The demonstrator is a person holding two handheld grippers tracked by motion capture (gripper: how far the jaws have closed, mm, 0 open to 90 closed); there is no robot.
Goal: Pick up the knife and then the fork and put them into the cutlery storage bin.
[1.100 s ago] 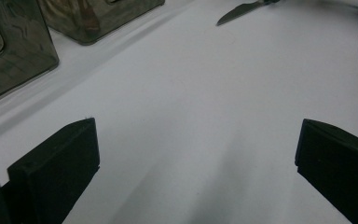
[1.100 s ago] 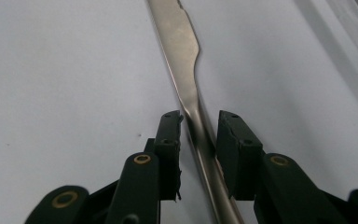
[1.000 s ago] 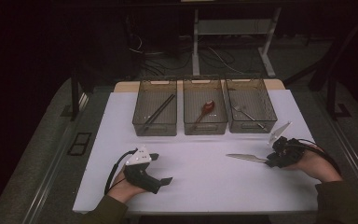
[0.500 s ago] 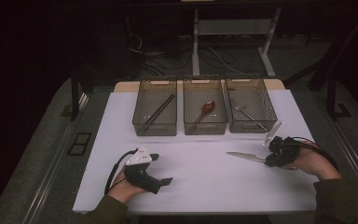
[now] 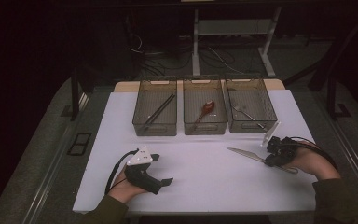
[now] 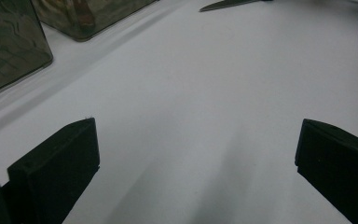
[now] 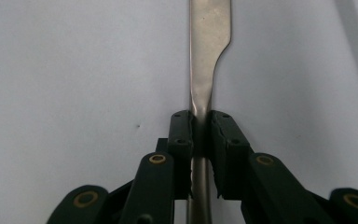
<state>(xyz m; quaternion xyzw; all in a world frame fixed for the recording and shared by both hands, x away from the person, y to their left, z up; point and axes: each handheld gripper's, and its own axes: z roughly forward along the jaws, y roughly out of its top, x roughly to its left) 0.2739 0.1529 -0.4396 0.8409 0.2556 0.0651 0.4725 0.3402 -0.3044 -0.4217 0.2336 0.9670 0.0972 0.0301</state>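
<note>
A metal table knife (image 5: 243, 153) lies low over the white table top at the right, its blade pointing left. My right gripper (image 5: 269, 161) is shut on the knife's handle. In the right gripper view the two jaws pinch the knife (image 7: 209, 46) just below the blade, and the right gripper (image 7: 200, 121) holds it in line with its fingers. My left gripper (image 5: 162, 169) rests near the front left edge, open, with nothing between its jaws. The left gripper view shows the left gripper (image 6: 196, 135) wide apart over bare table, with the knife tip (image 6: 228, 4) far off.
Three clear bins stand in a row at the back: the left bin (image 5: 139, 122) holds black chopsticks (image 5: 158, 112), the middle bin (image 5: 186, 126) a reddish spoon (image 5: 204, 109), the right bin (image 5: 270, 116) a fork (image 5: 248, 113). The white table top (image 5: 205, 163) spreads between the hands.
The right hand has turned slightly at the wrist while holding the knife in about the same spot. The left gripper has not moved.
</note>
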